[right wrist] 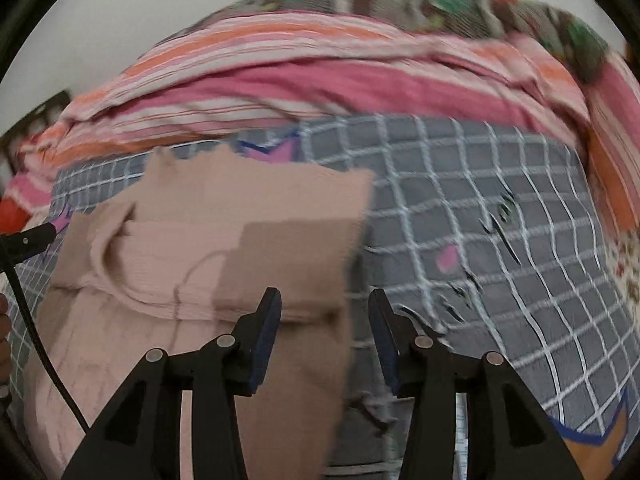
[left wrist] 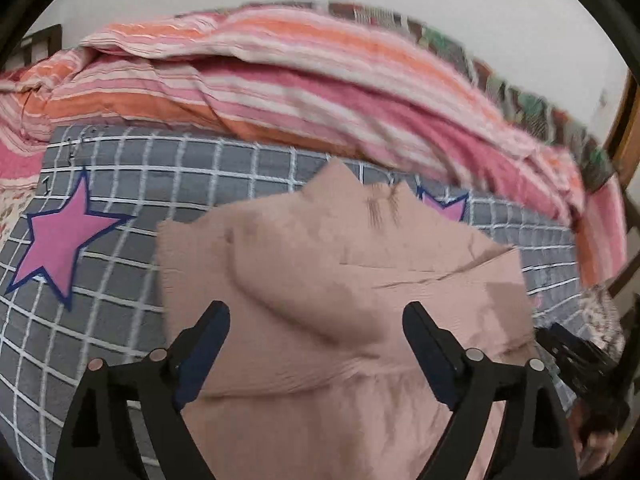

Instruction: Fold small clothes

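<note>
- The pink garment [left wrist: 344, 280] lies spread on the bed, on the grey checked sheet [left wrist: 120, 280] with pink stars; parts of it are already folded over, and the round neckline faces up.
- In the left wrist view, the left gripper [left wrist: 316, 316] is above the garment, near the neckline. Its fingers [left wrist: 208, 332] stand wide apart, one on each side of the raised fold, and they press on nothing; the cloth is below and between them, released.
- In the right wrist view, the right gripper [right wrist: 324, 304] is at the right border of the garment [right wrist: 224, 240]. Its left finger [right wrist: 266, 320] is over the pink cloth and its other finger is over the sheet [right wrist: 500, 260], so the border of the garment runs through the gap. The fingers are partly spread and do not clench the cloth.
- Behind the sheet, a striped pink and orange blanket [left wrist: 280, 80] lies in a heap across the bed.
- Both views are blurred.
</note>
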`<state>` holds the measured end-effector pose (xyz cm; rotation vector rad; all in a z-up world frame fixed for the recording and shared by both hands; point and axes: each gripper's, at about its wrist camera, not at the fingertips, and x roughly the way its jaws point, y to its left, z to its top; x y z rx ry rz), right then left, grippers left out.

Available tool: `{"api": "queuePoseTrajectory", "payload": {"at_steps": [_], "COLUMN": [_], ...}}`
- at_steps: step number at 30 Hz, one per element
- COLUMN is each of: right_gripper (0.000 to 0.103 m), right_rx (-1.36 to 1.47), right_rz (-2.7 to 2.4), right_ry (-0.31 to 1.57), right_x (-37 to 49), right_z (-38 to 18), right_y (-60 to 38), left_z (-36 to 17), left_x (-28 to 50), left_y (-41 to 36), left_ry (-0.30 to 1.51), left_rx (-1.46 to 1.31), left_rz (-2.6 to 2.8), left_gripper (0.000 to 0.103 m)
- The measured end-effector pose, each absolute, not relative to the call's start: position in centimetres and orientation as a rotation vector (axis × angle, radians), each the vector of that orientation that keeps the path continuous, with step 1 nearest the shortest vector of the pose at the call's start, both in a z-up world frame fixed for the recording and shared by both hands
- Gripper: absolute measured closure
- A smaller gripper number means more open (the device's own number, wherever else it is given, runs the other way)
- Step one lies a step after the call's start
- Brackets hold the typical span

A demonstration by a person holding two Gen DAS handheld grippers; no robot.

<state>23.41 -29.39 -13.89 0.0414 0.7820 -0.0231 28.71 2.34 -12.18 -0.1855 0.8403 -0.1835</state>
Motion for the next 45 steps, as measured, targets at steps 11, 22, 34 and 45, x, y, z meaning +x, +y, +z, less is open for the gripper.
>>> {"api": "queuePoseTrajectory", "payload": {"at_steps": [11, 22, 34, 45], "right_gripper": [0.058, 0.058, 0.053, 0.053], "right_rx": [0.153, 0.177, 0.178, 0.15], "right_rz": [0.027, 0.053, 0.057, 0.028], "right_ry": [0.787, 0.781, 0.818, 0.814], "right_x": [23.6, 23.2, 23.9, 27.1], "right_z": [-16.3, -16.3, -15.5, -14.3], "right_y": [-31.1, -31.3, -31.3, -30.5], "left_z": [-15.7, -16.1, -15.0, -8.8], "left_x": [29.6, 25.2, 28.4, 30.5], "left_y": [0.5, 9.1, 8.7, 6.3], "left_ry": [0.917, 0.846, 0.819, 0.587], "left_rx": [-0.169, -0.408, -0.283, -0.252], "left_rz": [-0.003, -0.134, -0.146, -0.215], "left_gripper": [0.015, 0.031, 0.097, 0.097]}}
